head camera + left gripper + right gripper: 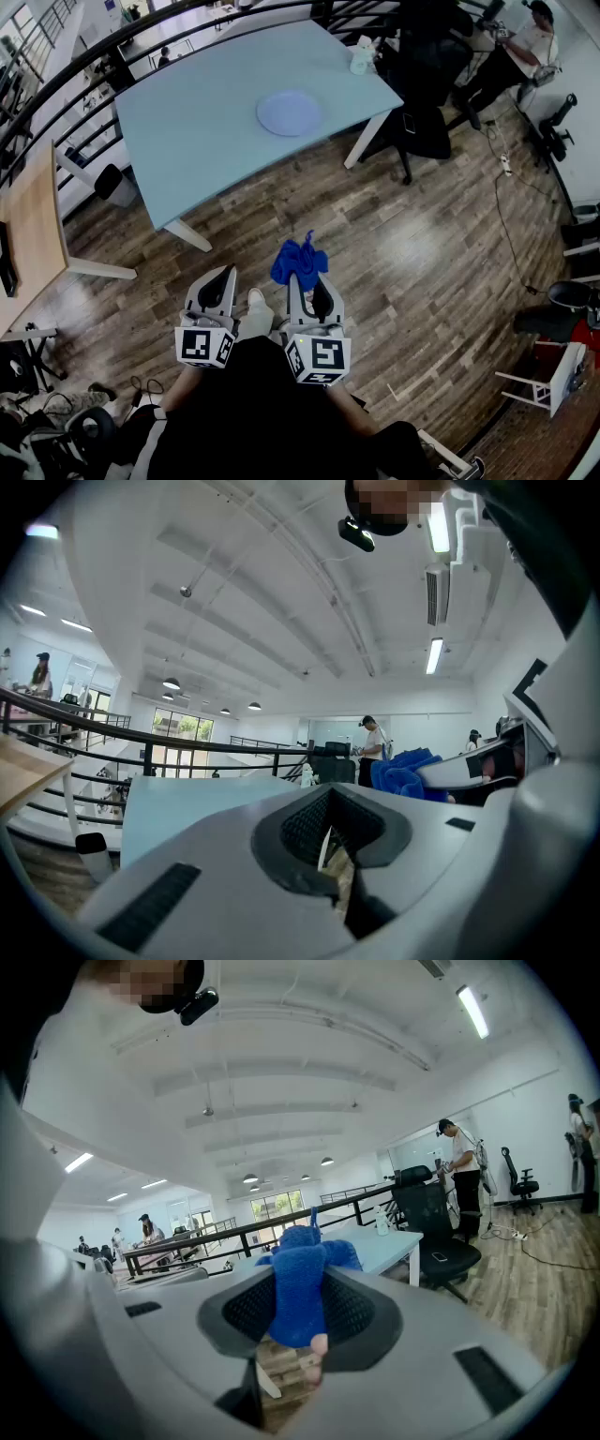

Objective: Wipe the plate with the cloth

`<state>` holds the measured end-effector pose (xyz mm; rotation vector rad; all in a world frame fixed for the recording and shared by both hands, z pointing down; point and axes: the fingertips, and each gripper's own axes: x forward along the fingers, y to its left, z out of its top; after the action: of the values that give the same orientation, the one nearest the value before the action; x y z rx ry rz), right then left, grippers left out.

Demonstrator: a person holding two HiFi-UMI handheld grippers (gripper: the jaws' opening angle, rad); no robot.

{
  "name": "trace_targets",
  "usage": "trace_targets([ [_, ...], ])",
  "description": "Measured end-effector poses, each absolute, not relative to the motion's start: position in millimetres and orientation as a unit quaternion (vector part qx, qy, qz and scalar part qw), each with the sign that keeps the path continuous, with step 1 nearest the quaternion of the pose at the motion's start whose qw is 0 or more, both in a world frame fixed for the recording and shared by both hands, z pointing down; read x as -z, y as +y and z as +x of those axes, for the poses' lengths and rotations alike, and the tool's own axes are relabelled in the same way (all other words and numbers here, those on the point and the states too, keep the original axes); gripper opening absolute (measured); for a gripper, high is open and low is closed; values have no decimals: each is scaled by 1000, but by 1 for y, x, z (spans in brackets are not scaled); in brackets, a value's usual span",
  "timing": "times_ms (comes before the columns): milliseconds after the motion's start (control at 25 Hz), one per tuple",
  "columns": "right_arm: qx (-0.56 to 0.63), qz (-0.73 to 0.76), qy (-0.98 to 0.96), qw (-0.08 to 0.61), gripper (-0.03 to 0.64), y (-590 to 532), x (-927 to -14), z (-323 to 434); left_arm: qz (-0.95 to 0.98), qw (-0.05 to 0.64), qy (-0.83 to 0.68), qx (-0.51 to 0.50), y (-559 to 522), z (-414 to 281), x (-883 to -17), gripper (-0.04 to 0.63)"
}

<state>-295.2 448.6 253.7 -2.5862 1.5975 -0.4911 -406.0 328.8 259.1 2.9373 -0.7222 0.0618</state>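
Blue cloth (302, 1283) is pinched in the right claw (300, 1335), bunched up between the jaws and spilling out past their tips, so the grip looks secure enough to carry. The left claw (328, 846) is clenched on nothing, its jaws drawn together to a thin slit, and it hangs just to the left of the right claw (305, 281) over the wooden floor (412, 253). The plate (289, 112) lies well ahead of both claws, alone near the middle of the pale blue bench (187, 122), so the step in hand is judged to be the approach. To do it well, the person should bring the right claw down flat over the plate so the loose bulk of the cloth, not the jaw tips, meets the surface. The left claw could steady the rim; the plate's depth cannot be judged at this range, so a light first pass would be wise.
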Motion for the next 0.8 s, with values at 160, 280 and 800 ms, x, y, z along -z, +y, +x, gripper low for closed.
trace_targets([
  [160,159,-836,524,31,118,478,-255,-298,968,58,-245,-18,359,-412,-258,2],
  [280,156,-833,531,33,118,494,-255,-300,966,53,-254,-18,375,-418,-256,2],
  [800,119,-850,512,29,118,556,-246,-287,971,38,-237,13,426,-399,-247,2],
])
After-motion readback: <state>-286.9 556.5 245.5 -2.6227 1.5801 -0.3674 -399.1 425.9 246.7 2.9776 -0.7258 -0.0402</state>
